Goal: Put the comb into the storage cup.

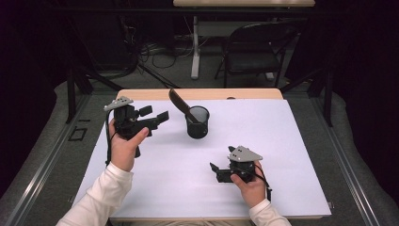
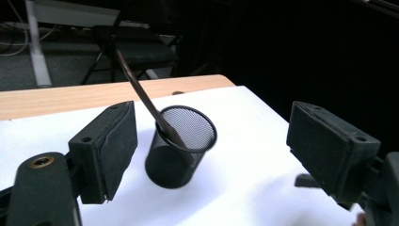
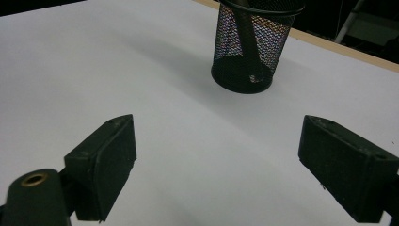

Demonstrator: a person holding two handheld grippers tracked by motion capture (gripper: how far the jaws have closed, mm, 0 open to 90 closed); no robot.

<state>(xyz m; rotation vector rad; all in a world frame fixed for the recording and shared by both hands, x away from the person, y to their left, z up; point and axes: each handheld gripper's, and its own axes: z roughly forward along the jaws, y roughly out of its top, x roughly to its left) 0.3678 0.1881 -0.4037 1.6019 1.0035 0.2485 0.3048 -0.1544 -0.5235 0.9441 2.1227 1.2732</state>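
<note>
While our left gripper [image 1: 154,114] and right gripper [image 1: 214,169] both gape wide with nothing between them, we see the mesh cup [image 1: 197,122] mid-table (brown utensil [image 1: 180,104] leaning inside).

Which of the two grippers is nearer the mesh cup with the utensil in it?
The left gripper, raised beside the mesh cup, jaws open toward it. The right gripper rests low near the table's front, farther off.

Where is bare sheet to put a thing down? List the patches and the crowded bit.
Free: the white sheet right of the mesh cup, and the stretch between the left gripper and right gripper. Crowded: around the cup, where the brown tool leans out leftward.
</note>
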